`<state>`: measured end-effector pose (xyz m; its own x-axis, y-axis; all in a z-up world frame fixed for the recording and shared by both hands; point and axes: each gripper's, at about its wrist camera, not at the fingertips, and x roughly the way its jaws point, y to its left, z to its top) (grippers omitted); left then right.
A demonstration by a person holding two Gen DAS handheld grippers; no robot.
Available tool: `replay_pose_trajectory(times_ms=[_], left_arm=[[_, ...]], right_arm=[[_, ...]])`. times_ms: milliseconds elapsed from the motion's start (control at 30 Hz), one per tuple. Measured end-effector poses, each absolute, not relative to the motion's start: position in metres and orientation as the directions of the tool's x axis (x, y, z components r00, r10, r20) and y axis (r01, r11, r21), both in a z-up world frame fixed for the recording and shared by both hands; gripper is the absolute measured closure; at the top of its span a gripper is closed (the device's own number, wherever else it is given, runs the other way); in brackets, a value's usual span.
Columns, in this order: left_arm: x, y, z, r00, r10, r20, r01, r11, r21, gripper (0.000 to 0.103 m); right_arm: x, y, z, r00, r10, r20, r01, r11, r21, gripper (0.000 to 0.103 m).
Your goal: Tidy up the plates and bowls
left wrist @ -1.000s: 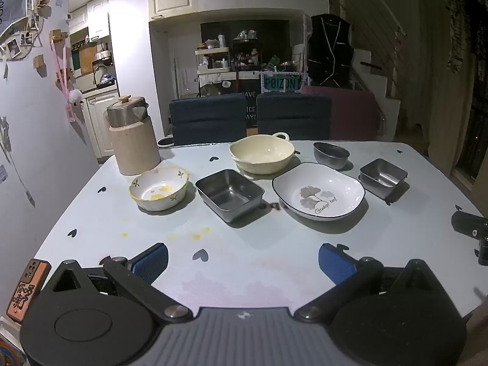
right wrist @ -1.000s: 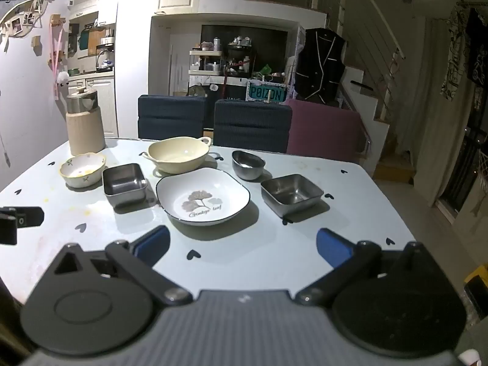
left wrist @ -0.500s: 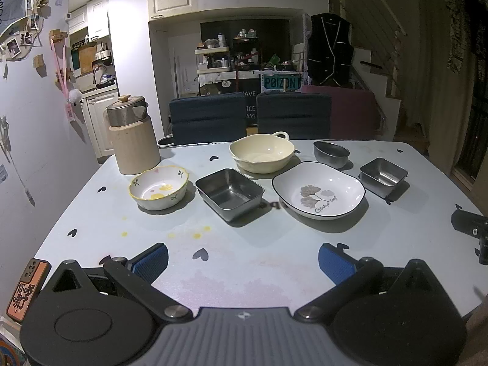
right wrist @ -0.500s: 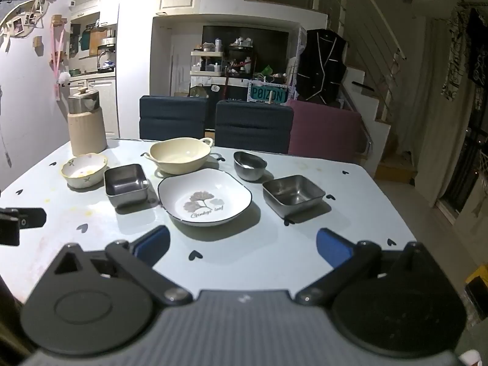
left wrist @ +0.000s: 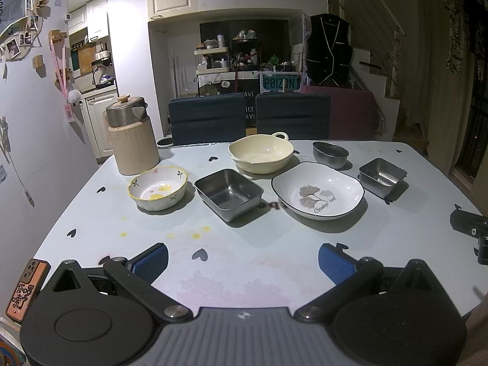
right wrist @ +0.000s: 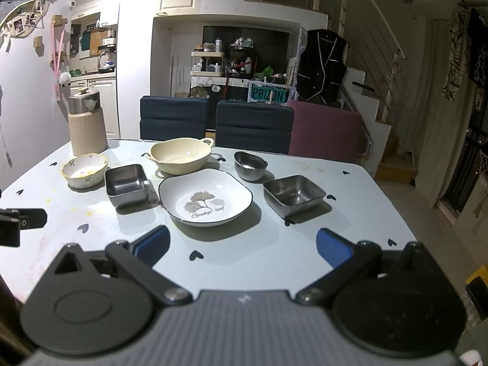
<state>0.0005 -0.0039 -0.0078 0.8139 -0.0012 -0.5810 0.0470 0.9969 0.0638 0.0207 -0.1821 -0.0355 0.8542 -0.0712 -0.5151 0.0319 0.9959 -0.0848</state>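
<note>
1. The left hand-held gripper hovers over the near edge of the table, its blue-padded fingers spread wide with nothing between them.
2. The right hand-held gripper is likewise spread wide and empty, low over the table's near side.
3. Ahead of both lies the white leaf-print plate, flanked by a rectangular steel tray on its left and a square steel tray on its right.
4. Behind it stand a cream two-handled bowl and a small round steel bowl.
5. At far left sits a flower-patterned bowl, near a beige kettle.
</note>
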Motion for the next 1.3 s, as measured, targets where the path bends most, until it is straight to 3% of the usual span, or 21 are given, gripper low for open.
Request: replay_pose_trajectory(times_ms=[1300], left_arm=[[0.0019,-0.004,-0.0098,0.814,-0.002,-0.581,0.047,0.997,0.063,0.0]], right_arm=[[0.0208,-0.1811,-0.0354,0.853,-0.07,-0.516,0.03,0.996,-0.086,0.0]])
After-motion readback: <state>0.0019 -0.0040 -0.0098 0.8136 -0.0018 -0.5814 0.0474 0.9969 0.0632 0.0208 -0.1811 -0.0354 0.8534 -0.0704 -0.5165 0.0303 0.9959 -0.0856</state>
